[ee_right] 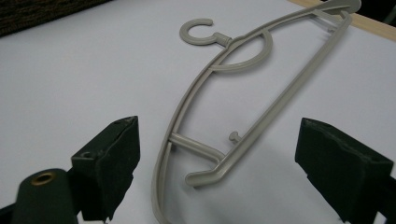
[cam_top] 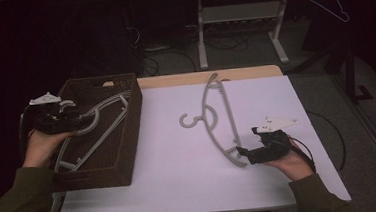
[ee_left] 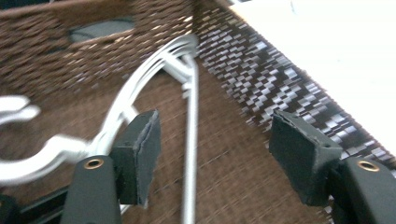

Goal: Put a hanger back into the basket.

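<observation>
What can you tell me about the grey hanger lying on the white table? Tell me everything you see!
The grey hanger looks like matte plastic. It has an open round hook, a curved top arm, a straighter bottom bar, a half-ring under the neck and a small peg near one end. It lies flat on the white table, its hook pointing toward the brown basket. Its near end sits between the open jaws of the right hand-held gripper, which do not touch it.

Dim rm, grey floor (cam_top: 252,56), white-legged desk (cam_top: 239,12) behind
</observation>
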`<state>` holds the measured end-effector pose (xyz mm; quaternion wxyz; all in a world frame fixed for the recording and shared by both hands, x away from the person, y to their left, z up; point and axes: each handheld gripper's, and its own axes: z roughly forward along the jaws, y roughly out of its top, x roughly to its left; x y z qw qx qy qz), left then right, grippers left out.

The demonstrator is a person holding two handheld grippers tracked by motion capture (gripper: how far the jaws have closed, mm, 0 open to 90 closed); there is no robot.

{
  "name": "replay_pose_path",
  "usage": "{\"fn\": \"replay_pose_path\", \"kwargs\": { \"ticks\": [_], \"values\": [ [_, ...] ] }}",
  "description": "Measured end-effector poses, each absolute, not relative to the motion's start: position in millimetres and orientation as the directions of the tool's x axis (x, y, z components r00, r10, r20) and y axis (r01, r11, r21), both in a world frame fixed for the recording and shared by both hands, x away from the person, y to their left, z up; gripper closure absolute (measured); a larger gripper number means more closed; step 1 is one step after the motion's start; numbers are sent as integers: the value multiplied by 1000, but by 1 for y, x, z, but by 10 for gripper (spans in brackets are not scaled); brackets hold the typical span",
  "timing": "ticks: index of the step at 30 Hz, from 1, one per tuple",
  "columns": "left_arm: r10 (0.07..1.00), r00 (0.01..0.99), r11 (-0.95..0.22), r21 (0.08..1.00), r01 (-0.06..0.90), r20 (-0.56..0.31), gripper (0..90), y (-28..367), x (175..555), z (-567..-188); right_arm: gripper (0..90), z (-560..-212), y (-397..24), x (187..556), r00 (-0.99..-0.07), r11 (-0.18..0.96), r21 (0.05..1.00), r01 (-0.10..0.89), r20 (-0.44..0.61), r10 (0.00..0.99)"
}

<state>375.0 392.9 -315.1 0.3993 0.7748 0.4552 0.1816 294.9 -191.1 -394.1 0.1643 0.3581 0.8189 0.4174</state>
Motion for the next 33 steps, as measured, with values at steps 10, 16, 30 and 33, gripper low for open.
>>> {"fn": "replay_pose_path", "kwargs": {
  "ticks": [10, 16, 30, 33],
  "values": [
    [771, 621, -246, 832, 497, -143, 261, 347, 374, -304, 138, -391, -196, 295, -689, 381, 813, 440, 33, 724],
    [719, 673, -235, 851, 469, -173, 182, 321, 372, -301, 137, -388, -198, 295, -682, 358, 822, 443, 50, 730],
    [618, 762, -244, 873, 423, -197, 135, 261, 363, -306, 153, -385, -199, 299, -672, 348, 821, 452, 56, 739],
    [601, 774, -255, 872, 419, -196, 137, 246, 362, -311, 176, -387, -200, 302, -670, 348, 815, 464, 66, 740]
  ]
}}
